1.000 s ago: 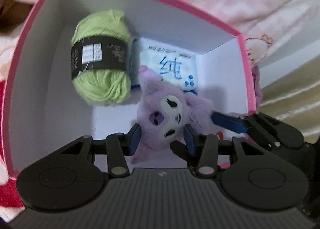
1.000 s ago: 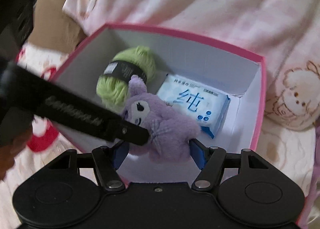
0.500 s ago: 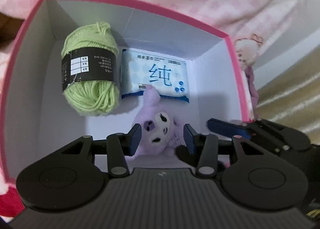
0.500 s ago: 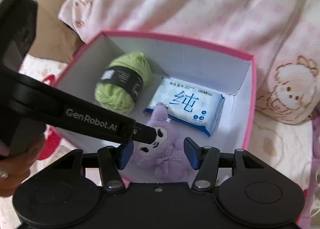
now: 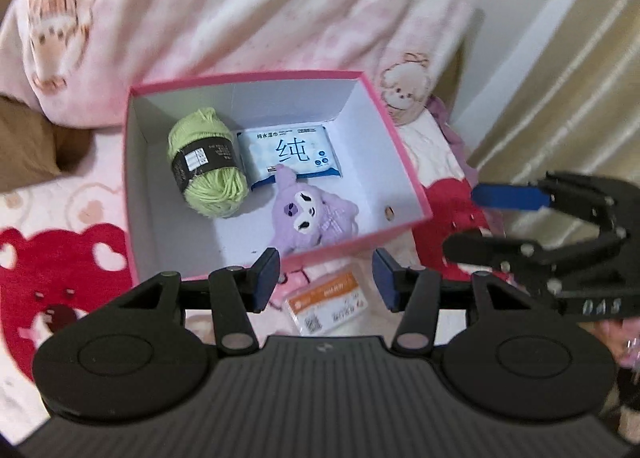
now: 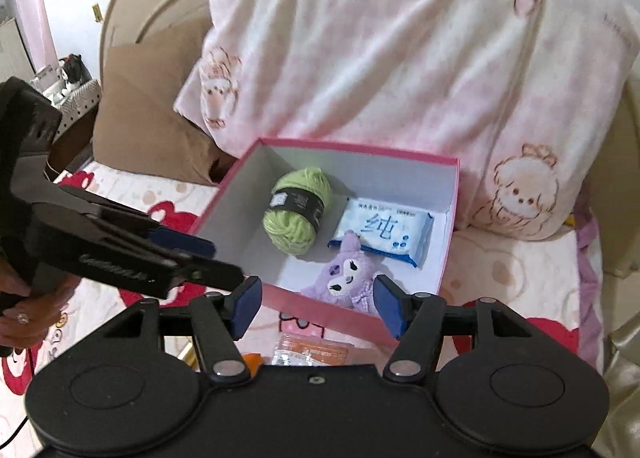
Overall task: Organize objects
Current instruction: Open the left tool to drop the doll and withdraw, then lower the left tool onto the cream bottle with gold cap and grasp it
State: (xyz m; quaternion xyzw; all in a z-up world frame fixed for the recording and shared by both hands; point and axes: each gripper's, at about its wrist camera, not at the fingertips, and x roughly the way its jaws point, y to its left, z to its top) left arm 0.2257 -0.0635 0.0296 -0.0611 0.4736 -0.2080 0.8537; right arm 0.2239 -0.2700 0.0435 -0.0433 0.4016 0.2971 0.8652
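Three things sit in pink box (image 5: 404,162): green yarn (image 5: 206,168), wipes pack (image 5: 290,154), purple plush (image 5: 308,214). My left gripper (image 5: 326,276), right gripper (image 6: 318,306) both opening, jaws empty, above box's near rim. Next, I judge: orange packet (image 5: 328,304) on bedcover, just outside box.

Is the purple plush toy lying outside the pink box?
No, the purple plush toy lies inside the pink box, beside the green yarn ball.
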